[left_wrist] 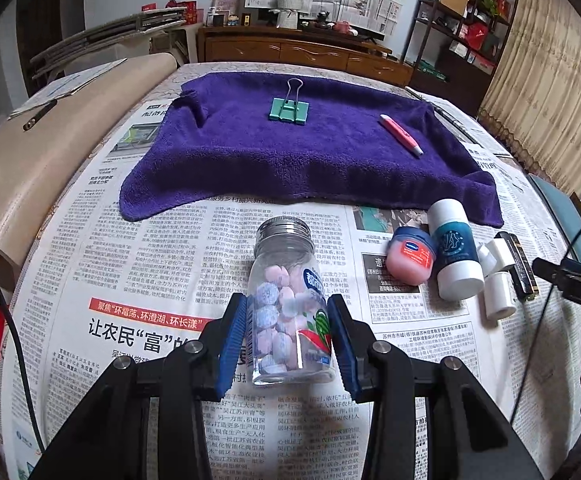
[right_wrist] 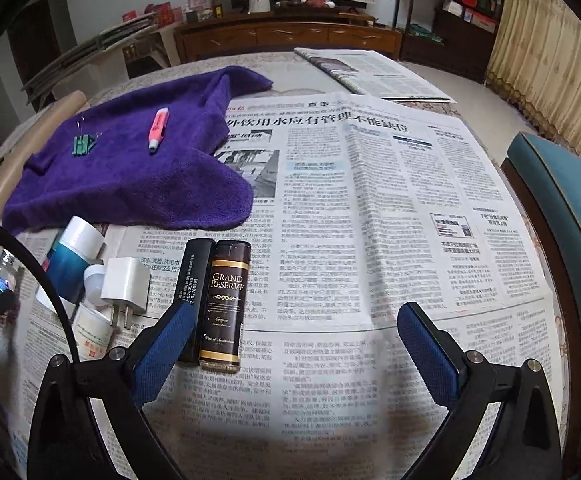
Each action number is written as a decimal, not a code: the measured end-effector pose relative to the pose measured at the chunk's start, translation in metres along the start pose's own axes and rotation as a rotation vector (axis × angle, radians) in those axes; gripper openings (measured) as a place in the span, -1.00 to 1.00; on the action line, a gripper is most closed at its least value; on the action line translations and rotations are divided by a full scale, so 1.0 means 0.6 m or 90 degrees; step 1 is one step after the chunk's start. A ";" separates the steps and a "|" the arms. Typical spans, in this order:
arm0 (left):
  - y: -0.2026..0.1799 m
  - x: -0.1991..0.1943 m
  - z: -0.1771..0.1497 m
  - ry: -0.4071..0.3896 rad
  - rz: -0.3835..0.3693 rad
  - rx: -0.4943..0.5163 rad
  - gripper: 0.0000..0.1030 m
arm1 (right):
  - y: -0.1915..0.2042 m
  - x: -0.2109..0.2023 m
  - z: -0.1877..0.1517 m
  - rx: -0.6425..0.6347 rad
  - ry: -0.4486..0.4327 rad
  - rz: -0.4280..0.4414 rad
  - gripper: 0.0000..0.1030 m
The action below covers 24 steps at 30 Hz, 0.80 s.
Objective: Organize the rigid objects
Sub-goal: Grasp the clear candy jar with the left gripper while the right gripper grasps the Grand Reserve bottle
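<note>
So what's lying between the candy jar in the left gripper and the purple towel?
Only bare newspaper. In the left wrist view nothing lies between the candy jar and the purple towel.

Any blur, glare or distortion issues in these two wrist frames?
Left wrist: sharp, heavy fisheye bowing, black vignette corners; jar between the jaws readable, no glare. Right wrist: same distortion; near newspaper is soft, while the Grand Reserve bottle label stays legible.
</note>
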<state>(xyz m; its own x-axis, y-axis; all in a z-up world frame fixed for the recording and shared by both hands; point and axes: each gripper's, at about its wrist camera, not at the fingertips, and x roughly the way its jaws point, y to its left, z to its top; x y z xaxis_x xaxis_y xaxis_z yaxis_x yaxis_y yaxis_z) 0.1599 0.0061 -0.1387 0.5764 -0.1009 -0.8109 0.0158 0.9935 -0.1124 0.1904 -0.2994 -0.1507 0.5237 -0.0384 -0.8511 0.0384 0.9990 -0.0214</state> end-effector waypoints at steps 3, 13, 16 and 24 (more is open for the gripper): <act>0.001 -0.002 0.000 -0.001 -0.002 -0.001 -0.24 | 0.009 0.009 -0.001 -0.022 0.004 -0.049 0.96; 0.003 0.001 0.001 0.008 -0.007 -0.005 -0.24 | 0.024 0.035 0.002 -0.023 0.014 -0.043 0.96; 0.006 0.000 0.001 0.007 -0.005 -0.008 -0.24 | 0.032 0.037 0.002 -0.028 -0.003 -0.036 0.95; 0.014 0.000 0.003 0.009 -0.002 -0.018 -0.24 | 0.054 0.023 -0.007 -0.039 -0.018 0.024 0.11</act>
<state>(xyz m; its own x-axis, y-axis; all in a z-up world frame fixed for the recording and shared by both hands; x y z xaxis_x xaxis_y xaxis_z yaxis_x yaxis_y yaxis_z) 0.1615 0.0144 -0.1386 0.5642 -0.1049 -0.8190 -0.0052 0.9914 -0.1306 0.1952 -0.2677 -0.1655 0.5477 -0.0004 -0.8367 -0.0335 0.9992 -0.0225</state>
